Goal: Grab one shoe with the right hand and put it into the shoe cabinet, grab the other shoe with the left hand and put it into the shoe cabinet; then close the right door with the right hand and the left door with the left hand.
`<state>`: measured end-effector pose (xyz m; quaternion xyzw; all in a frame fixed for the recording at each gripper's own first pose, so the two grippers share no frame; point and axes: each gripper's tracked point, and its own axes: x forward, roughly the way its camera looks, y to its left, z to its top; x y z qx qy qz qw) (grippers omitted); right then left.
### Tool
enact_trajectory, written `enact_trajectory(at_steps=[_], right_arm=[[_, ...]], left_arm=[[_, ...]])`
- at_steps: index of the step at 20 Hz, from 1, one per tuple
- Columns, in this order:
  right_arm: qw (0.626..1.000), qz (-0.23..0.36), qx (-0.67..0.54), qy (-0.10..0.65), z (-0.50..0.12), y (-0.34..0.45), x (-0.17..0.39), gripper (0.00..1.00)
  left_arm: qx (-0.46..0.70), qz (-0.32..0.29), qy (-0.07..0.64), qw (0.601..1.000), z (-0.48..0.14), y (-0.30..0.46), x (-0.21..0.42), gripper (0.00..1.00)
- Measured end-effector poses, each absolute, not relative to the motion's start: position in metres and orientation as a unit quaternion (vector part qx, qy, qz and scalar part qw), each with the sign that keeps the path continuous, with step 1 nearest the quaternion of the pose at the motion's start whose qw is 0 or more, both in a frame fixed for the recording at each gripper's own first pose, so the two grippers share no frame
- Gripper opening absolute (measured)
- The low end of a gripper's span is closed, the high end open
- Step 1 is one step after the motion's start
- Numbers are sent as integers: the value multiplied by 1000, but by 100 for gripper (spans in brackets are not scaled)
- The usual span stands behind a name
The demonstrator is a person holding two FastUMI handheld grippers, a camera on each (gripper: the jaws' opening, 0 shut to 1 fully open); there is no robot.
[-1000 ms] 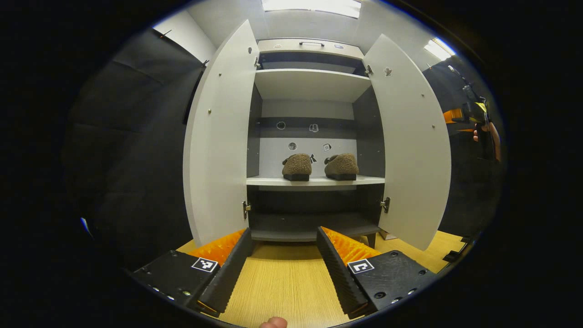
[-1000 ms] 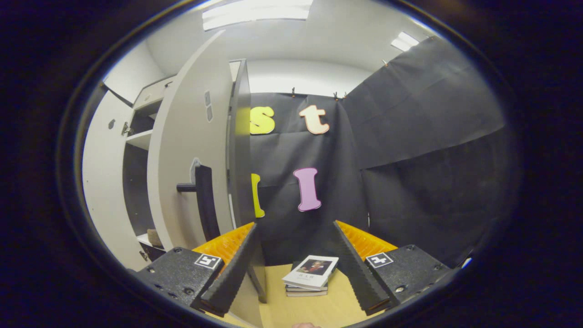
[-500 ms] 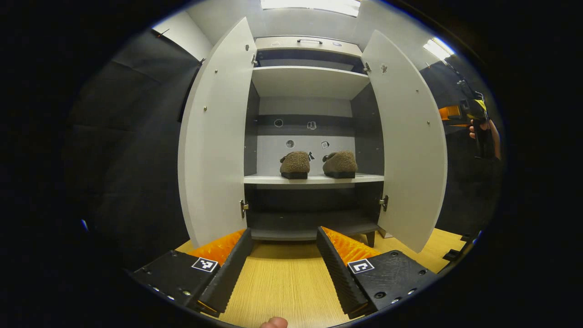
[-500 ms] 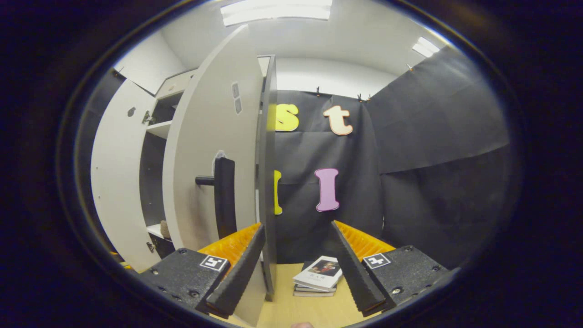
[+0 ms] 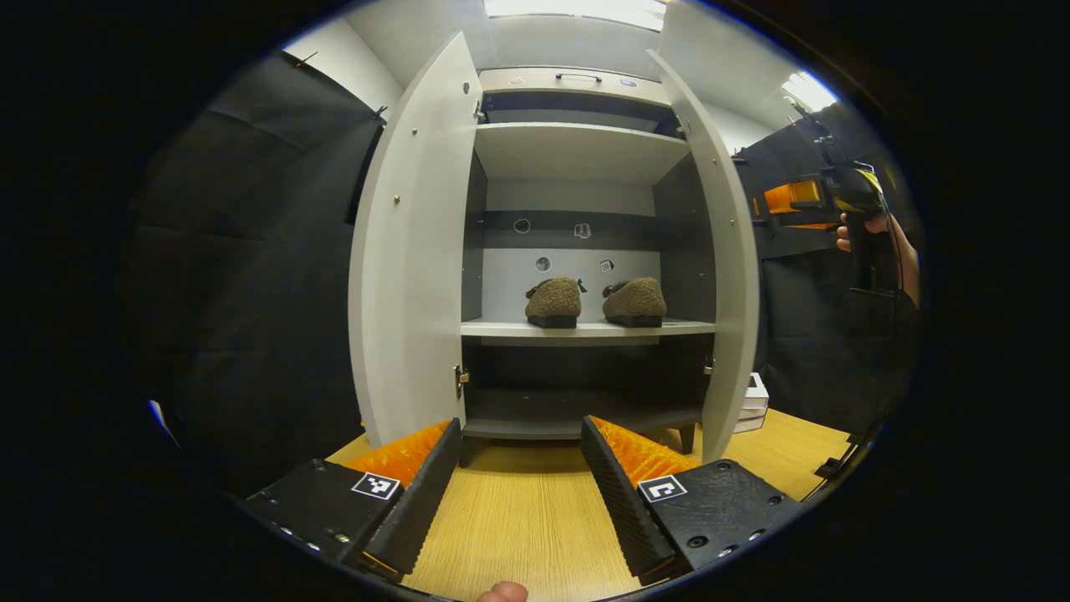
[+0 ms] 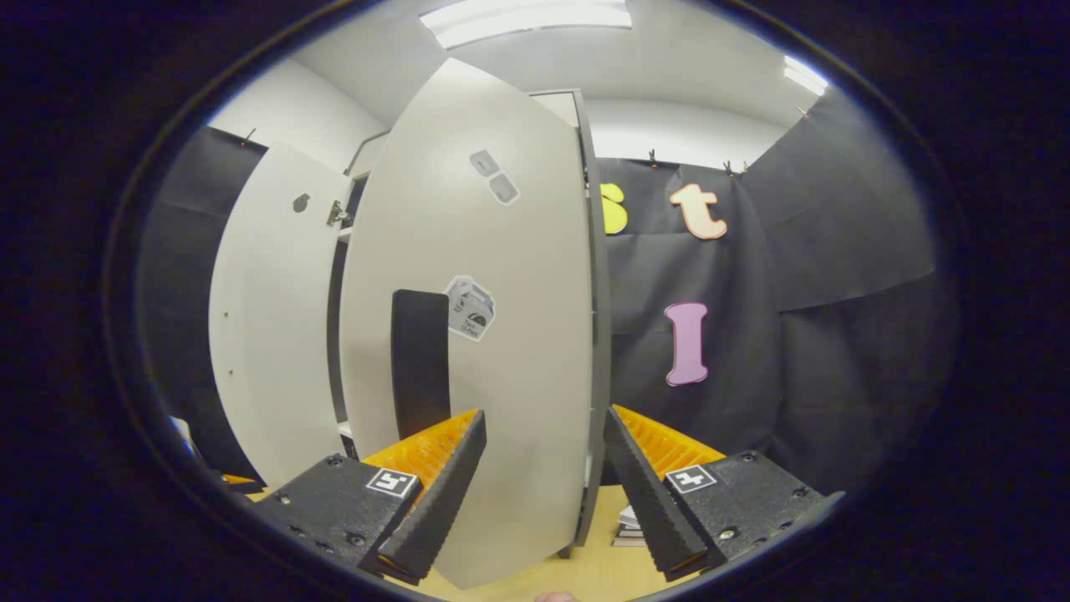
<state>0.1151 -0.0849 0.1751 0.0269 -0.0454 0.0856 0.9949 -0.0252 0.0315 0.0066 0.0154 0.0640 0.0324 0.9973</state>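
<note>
**A:** Status, left to right. Left door [image 5: 410, 242] wide open, untouched. Left gripper [image 5: 520, 493] hangs back low over the floor [image 5: 518, 518], fingers spread, nothing between them; my guess is it's waiting its turn.

**B:** Shoes?

**A:** Both shoes [image 5: 553, 301] [image 5: 635, 301] on the middle shelf [image 5: 585, 330] of the cabinet [image 5: 577, 79], side by side toward the right half, toes in. Loading looks done.

**B:** Right door?

**A:** Right door [image 5: 726, 251] about half swung, nearly edge-on from the left gripper view. Half a second ago it showed much more of its inner face, so it's closing. Books [image 5: 755, 393] now show past its lower edge.

**B:** Right gripper?

**A:** Right gripper [image 6: 543, 493] spread, holding nothing, up against the door's outer face just right of the handle [image 6: 420, 359]. From the left gripper view it sits [image 5: 790, 201] behind the door at upper height, hand [image 5: 861, 230] on it. Looks like a push, not a pinch. Earlier the door was edge-on between its fingers; now the outer panel faces it broadside.

**B:** Contact?

**A:** Can't tell whether it's touching.
</note>
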Motion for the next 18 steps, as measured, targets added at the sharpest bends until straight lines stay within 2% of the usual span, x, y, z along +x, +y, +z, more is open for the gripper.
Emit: enact_trajectory(at_steps=[2,3,4,8,18], right_arm=[[993,101,24,-49,175,-59,134,93],[993,105,23,-49,175,-48,145,90],[993,106,26,-51,174,-39,153,94],[993,104,26,-56,174,-32,164,94],[995,61,10,-80,150,-70,98,96]], left_arm=[[17,41,67,997,5,37,-29,88],[18,45,69,996,4,39,-32,88],[18,48,71,996,4,42,-33,88],[18,54,76,995,1,43,-38,88],[12,31,70,997,7,28,-34,88]])
